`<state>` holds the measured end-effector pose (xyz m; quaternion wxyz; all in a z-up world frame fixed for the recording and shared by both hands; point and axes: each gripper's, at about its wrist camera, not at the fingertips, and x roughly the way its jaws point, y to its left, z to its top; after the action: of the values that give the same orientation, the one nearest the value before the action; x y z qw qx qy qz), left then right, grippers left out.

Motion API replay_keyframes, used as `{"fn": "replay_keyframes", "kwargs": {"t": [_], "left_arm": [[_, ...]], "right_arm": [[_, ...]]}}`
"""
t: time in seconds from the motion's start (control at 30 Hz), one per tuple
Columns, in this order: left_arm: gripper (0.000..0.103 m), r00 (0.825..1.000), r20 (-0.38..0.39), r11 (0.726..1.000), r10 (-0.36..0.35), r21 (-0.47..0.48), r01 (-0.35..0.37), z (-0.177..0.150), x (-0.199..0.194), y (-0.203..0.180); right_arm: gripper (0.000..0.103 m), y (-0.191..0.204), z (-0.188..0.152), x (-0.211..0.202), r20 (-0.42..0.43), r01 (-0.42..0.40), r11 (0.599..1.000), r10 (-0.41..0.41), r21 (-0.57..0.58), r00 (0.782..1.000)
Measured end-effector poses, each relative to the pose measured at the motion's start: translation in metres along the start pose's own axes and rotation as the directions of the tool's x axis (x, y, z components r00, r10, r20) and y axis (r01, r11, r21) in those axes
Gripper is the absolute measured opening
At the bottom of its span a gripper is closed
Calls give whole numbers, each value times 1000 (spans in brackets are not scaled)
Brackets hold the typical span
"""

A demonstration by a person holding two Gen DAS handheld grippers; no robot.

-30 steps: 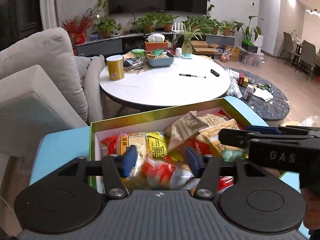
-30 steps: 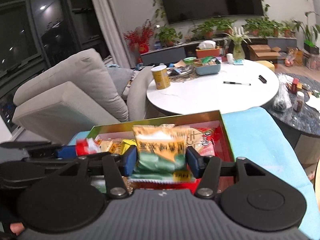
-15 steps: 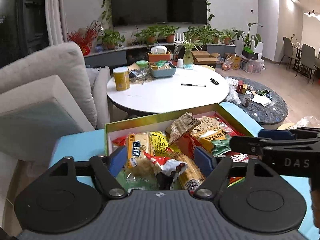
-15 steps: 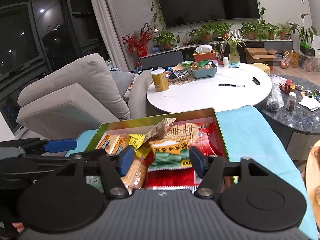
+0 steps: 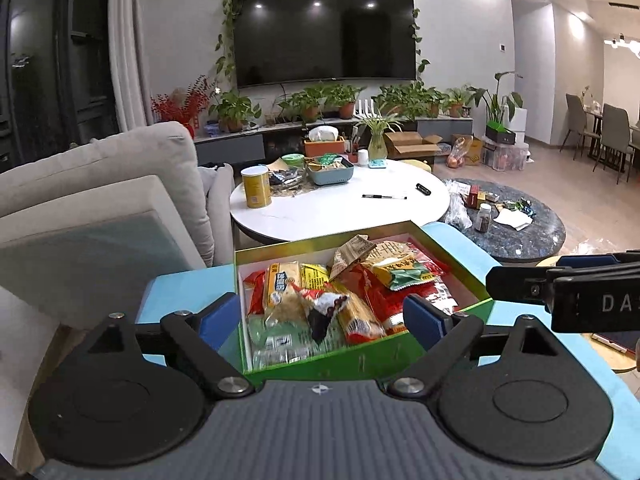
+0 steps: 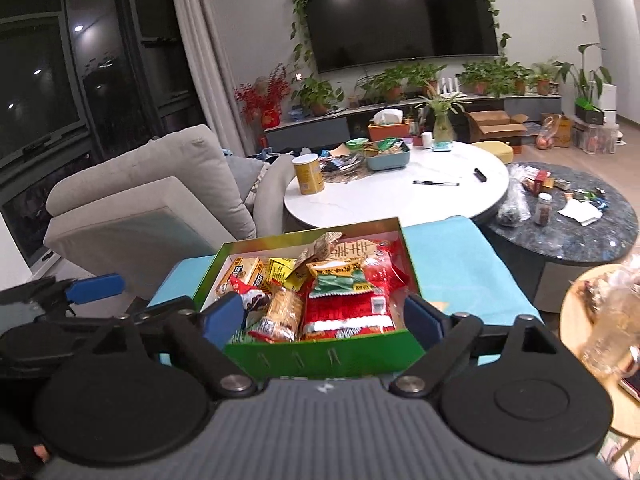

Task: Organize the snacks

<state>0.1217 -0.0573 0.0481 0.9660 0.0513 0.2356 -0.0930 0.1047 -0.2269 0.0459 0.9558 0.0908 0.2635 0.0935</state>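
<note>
Both grippers are spread wide with nothing in them. The left gripper (image 5: 322,318) hangs just in front of the box (image 5: 362,354), its blue pads out past the box's side walls, and the right gripper (image 6: 322,316) is in pretty much the same pose over the near wall from its own side. You can also see the right one poking in from the edge of the left view, and the left one at the edge of the right view, so they're side by side.

The snacks are all piled in that green box, which sits on a light blue worktop (image 6: 460,264). On top there's an orange and green packet (image 6: 340,278) lying over a big red pack (image 6: 346,312). Next to it sits a clear bag of crackers (image 6: 282,312), with a small red, white and dark wrapper (image 6: 250,296) at its left. Toward the back left are a couple of yellow packets (image 6: 280,268), and a crinkly brown wrapper (image 6: 322,244) sticks up near the far wall.

Behind the box is a round white table (image 6: 396,196) with a yellow can (image 6: 308,174), a blue-grey tray (image 6: 388,156) and a pen (image 6: 436,183). Grey sofa (image 6: 152,184) off to the left, TV (image 6: 402,12) on the wall with potted plants under it.
</note>
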Motion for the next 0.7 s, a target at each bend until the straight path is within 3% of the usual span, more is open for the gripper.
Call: {"fn": "replay_keyframes", "kwargs": {"t": [0.17, 0.33, 0.6, 0.7], "left_arm": [[95, 999, 36, 999, 33, -1, -33, -13, -30, -3], [95, 999, 27, 999, 31, -15, -31, -28, -50, -4], [102, 996, 16, 996, 87, -25, -87, -46, -63, -6], [102, 997, 3, 996, 77, -42, -77, -52, -65, -4]], "right_arm": [[85, 7, -7, -15, 12, 15, 1000, -15, -8, 1000], [85, 13, -22, -29, 27, 12, 1000, -12, -18, 1000], [85, 20, -37, -41, 38, 27, 999, -26, -21, 999], [85, 23, -41, -43, 39, 28, 999, -27, -26, 999]]}}
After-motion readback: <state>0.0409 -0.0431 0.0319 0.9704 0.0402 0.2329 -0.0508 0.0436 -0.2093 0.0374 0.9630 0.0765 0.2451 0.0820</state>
